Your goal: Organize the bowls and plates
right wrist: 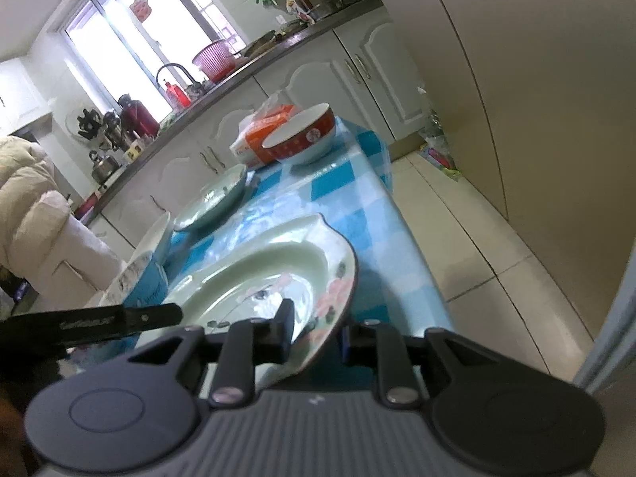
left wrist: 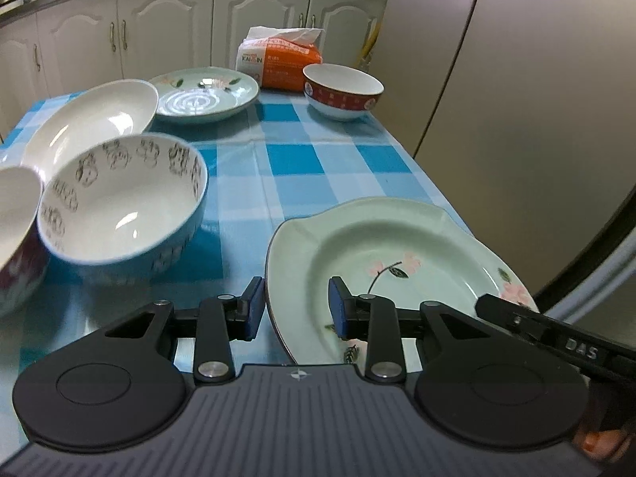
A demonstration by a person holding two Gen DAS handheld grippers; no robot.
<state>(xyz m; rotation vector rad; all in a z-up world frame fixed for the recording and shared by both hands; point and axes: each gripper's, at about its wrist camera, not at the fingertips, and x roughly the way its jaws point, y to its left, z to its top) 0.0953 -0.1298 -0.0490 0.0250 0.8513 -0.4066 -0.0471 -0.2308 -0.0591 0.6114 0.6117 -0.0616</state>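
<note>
Item: pale green flowered plate (left wrist: pixel 397 262), scalloped rim, lying at the near right corner of the table (left wrist: pixel 286 159), its right edge close to the table's drop-off; in the right wrist view the same plate (right wrist: pixel 254 278) appears tilted, near edge raised

Grip, right gripper (right wrist: pixel 316 330): jaws closed on the plate's near rim, one pad over the inner face, the other under the outer edge; held firmly, by the look of it

Grip, left gripper (left wrist: pixel 296 306): jaws parted and straddling the plate's left rim, one blue pad outside the rim over the cloth, the other above the plate's well; neither pad seems to press, so nothing is held

Key relation: the plate lies directly ahead of both tools, left tool at its left rim, right tool at its near-right rim; the right hand is the one carrying it

Likely destination, as a judgement: the second green flowered plate (left wrist: pixel 206 95), far across the table and to the left, just beside the large white plate (left wrist: pixel 95 119); the held plate would have to travel away and leftward

Neighbours along that path: blue patterned bowl (left wrist: pixel 123 210) at left, touching or nearly touching a red-sided bowl (left wrist: pixel 16 238) at the frame edge; red and white bowl (left wrist: pixel 342 91) at far right, beside the orange tissue pack (left wrist: pixel 278 59)

Hazard, as a judgement: a one-sided hold on a wide plate invites sag; the blue patterned bowl stands near the leftward route
</note>
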